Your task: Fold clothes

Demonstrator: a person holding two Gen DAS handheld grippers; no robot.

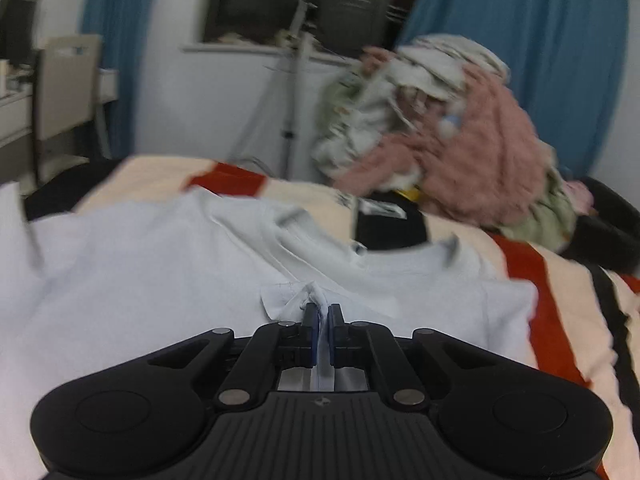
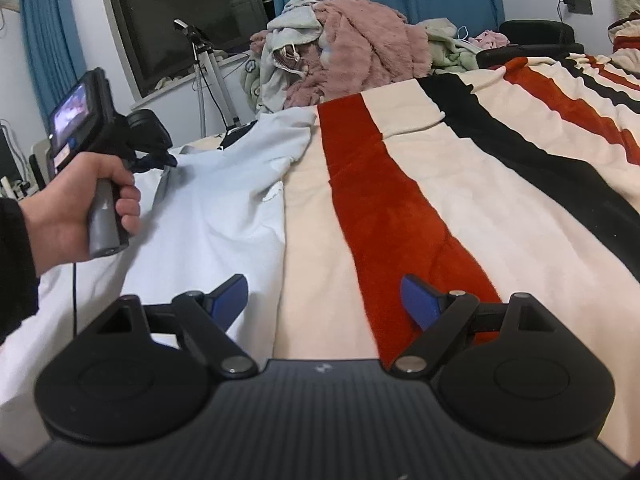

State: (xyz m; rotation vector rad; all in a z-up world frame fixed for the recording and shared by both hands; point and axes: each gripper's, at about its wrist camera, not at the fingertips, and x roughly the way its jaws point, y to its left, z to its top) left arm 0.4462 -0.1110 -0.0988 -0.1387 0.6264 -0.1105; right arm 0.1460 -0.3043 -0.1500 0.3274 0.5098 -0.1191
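The left gripper (image 1: 322,312) is clamped on a pinched fold of the pale blue shirt (image 1: 160,264), which lies spread and softly creased on the striped blanket (image 2: 400,208). The right gripper (image 2: 324,300) hovers with its blue pads (image 2: 418,300) spread wide, holding nothing, over the shirt's edge and the plush blanket. A fuzzy pink heap of clothes (image 2: 360,48) sits behind.

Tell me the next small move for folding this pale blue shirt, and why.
Probably bring the open right gripper down onto the near edge of the pale blue shirt and close. The left gripper already pinches a bunch of the fabric, while the right holds nothing and hovers over the shirt's edge on the striped blanket.
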